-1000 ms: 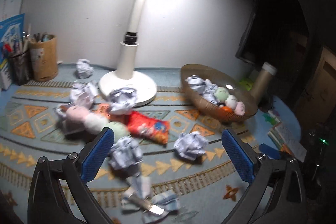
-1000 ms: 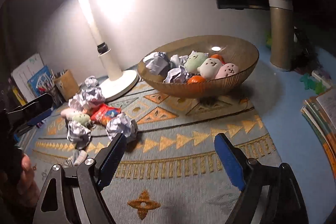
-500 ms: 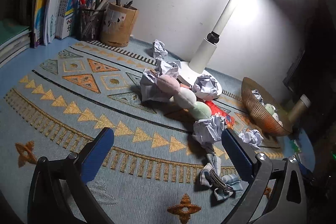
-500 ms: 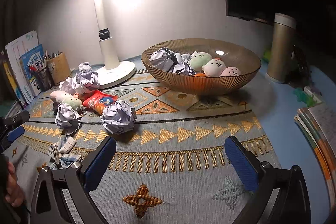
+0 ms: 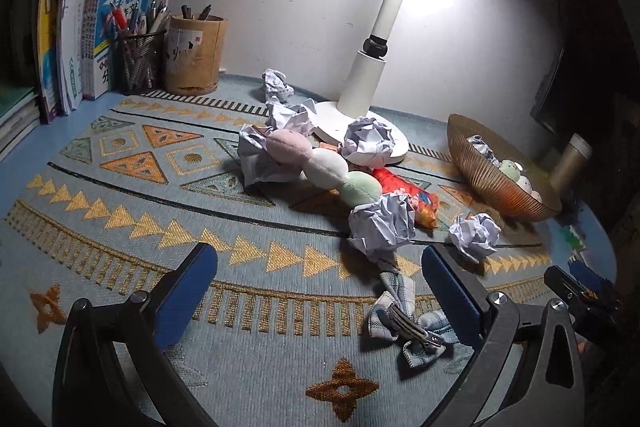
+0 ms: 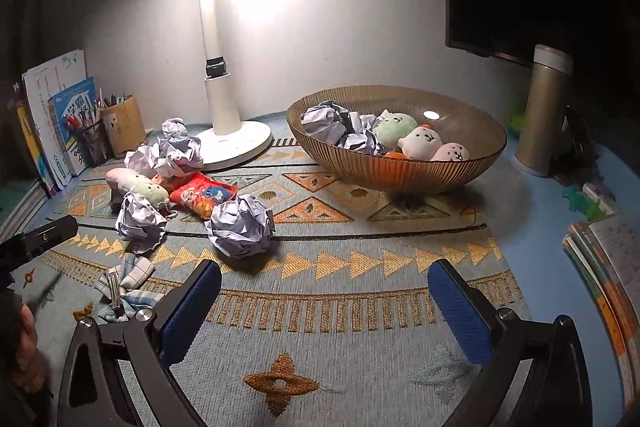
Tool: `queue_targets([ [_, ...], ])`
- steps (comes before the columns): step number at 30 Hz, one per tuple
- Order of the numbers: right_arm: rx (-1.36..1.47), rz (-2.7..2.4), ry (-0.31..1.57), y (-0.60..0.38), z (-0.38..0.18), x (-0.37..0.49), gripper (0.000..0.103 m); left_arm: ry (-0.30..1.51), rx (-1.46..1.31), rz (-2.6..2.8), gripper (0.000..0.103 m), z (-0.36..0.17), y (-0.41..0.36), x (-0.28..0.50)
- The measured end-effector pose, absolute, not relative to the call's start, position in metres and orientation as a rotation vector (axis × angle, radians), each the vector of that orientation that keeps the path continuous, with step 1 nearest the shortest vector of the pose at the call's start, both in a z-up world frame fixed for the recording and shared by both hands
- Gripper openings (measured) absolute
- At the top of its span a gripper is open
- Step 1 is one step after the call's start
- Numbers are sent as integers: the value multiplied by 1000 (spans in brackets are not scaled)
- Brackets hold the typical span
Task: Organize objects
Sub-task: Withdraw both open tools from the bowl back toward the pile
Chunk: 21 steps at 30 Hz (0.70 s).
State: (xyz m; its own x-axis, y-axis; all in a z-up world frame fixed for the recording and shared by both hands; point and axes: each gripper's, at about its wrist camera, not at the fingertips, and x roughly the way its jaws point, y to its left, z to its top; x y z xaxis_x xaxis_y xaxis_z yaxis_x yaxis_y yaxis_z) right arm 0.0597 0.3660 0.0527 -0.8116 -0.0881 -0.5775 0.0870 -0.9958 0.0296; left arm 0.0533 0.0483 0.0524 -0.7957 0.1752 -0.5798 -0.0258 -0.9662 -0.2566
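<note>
We hold the left gripper [image 5: 320,287] with its jaws spread wide and empty above the patterned mat [image 5: 120,211]; the right gripper [image 6: 324,303] is likewise fully spread, with nothing between its pads. Just ahead of the left gripper lie a checked cloth with a clip [image 5: 404,315] and a crumpled paper ball [image 5: 382,227]. Beyond them sit a three-part plush toy [image 5: 324,167], a red snack packet [image 5: 408,195] and more paper balls near the lamp base [image 5: 360,123]. We judge the task partly done: the ribbed bowl [image 6: 400,171] already contains paper balls and three small plush figures [image 6: 420,143], while the items on the mat remain.
</note>
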Motion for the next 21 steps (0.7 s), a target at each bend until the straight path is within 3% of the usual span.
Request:
queue_targets([
  [21,937,-2922,-38,370,53,58,103,-296,-947,2805,102,54,57,55],
])
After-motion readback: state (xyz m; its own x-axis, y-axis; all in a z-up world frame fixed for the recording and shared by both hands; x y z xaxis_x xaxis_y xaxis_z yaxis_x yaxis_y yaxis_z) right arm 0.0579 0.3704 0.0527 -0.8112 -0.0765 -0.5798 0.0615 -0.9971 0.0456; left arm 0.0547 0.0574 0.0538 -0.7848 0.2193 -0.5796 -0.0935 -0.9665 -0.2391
